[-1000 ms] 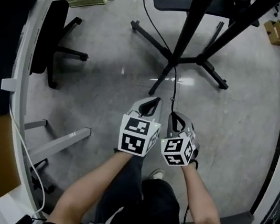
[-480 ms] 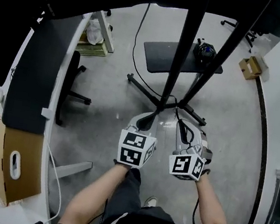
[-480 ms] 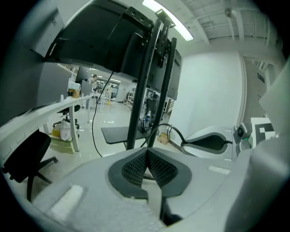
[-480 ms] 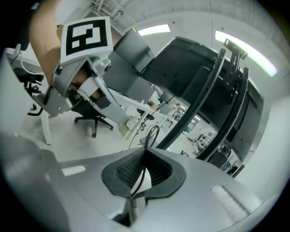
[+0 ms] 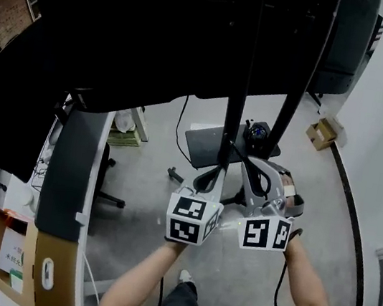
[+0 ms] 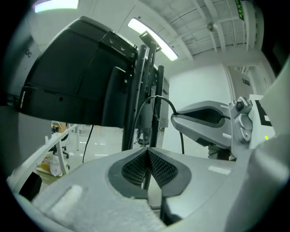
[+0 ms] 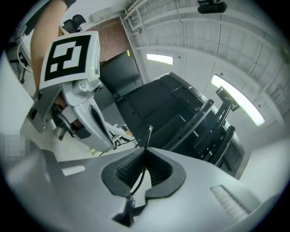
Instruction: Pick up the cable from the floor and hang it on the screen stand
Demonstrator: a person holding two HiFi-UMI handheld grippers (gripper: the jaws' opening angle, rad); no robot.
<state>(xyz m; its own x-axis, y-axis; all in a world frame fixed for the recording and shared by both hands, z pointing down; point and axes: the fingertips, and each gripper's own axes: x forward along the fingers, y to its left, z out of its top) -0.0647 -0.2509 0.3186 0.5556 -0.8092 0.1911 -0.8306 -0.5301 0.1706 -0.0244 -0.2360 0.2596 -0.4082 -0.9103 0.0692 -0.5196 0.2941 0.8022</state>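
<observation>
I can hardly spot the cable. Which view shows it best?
Left gripper view: the cable arcs against the pale wall. Right gripper view shows a strand between its jaws; head view, a faint line.

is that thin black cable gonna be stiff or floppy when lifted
Probably floppy: the thin black cable bows in a loose arc between the left gripper and right gripper. Likely light, as two shut jaws carry it. So thin, it may slip.
</observation>
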